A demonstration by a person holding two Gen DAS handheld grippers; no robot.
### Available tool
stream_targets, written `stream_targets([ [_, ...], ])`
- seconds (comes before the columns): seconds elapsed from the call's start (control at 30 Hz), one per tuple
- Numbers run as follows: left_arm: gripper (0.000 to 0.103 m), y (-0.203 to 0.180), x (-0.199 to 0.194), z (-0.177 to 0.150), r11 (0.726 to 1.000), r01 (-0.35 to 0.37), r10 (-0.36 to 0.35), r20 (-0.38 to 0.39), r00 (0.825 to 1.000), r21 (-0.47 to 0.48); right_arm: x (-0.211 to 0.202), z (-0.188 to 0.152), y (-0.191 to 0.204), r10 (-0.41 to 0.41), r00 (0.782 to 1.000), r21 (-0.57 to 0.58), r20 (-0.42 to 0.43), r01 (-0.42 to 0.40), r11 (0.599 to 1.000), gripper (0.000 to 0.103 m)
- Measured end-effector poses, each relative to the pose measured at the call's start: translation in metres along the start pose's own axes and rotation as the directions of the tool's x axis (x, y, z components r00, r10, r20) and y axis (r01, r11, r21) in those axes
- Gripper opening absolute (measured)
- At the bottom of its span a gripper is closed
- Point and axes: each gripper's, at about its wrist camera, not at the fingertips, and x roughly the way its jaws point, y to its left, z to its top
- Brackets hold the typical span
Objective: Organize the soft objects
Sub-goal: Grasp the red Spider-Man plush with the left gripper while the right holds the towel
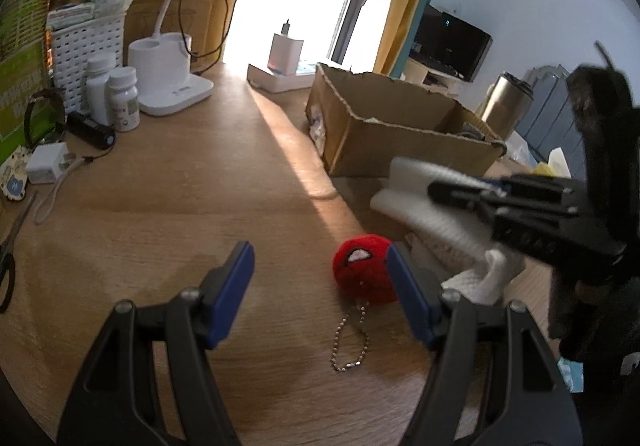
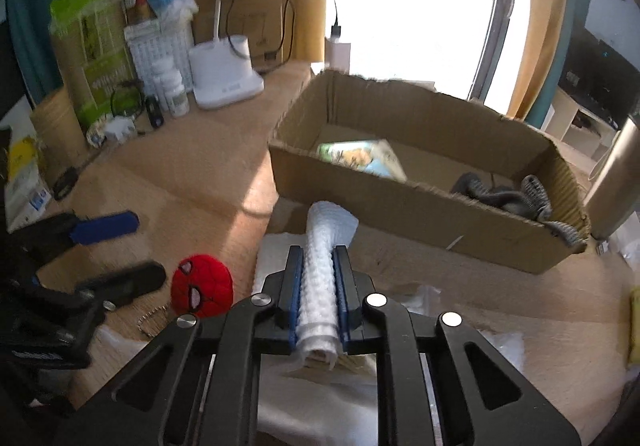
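Overall, right gripper (image 2: 319,286) clamps unlabelled white foam (image 2: 326,242).

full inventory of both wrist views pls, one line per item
cardboard box: 1, brown, open top, on desk right of centre
packet: 1, green-blue print, inside box
gloves: dark grey, count unclear, inside box at right end
foam wrap roll: 1, white, held above desk in front of box
Spider-Man plush keychain: 1, red, on desk, ball chain trailing toward camera
desk lamp base: 1, white, back left
pill bottles: 2 clear in left view, white, beside lamp base
lattice basket: 1, white, back left
charger: 1, white, left edge
steel tumbler: 1, silver, behind box
left gripper: blue pads, open, by plush
right gripper: blue pads, shut on roll
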Motion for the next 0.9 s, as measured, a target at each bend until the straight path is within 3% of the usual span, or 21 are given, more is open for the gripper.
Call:
stream_targets([
  [0.23, 0.07, -0.012, 0.007, 0.005, 0.999, -0.012, 0.013, -0.024, 1.0, 0.05, -0.034, 0.006, -0.018, 0.022, 0.992, 0.068, 0.125, -0.031, 0.997, 0.016],
  [0.6, 0.07, -0.04, 0.027, 0.007, 0.992, -0.018, 0.03, -0.089, 0.996, 0.128, -0.053, -0.011, -0.048, 0.001, 0.988, 0.113, 0.157, -0.019, 0.993, 0.016],
  [0.77, 0.069, -0.048, 0.038, 0.005, 0.988, -0.06, 0.081, -0.139, 0.987, 0.145, -0.063, -0.018, -0.06, -0.001, 0.984, 0.129, 0.179, -0.023, 0.991, 0.016],
  [0.9, 0.052, -0.05, 0.035, 0.006, 0.986, -0.061, 0.082, -0.134, 0.988, 0.152, -0.071, -0.02, -0.067, -0.004, 0.98, 0.135, 0.197, -0.023, 0.991, 0.016],
])
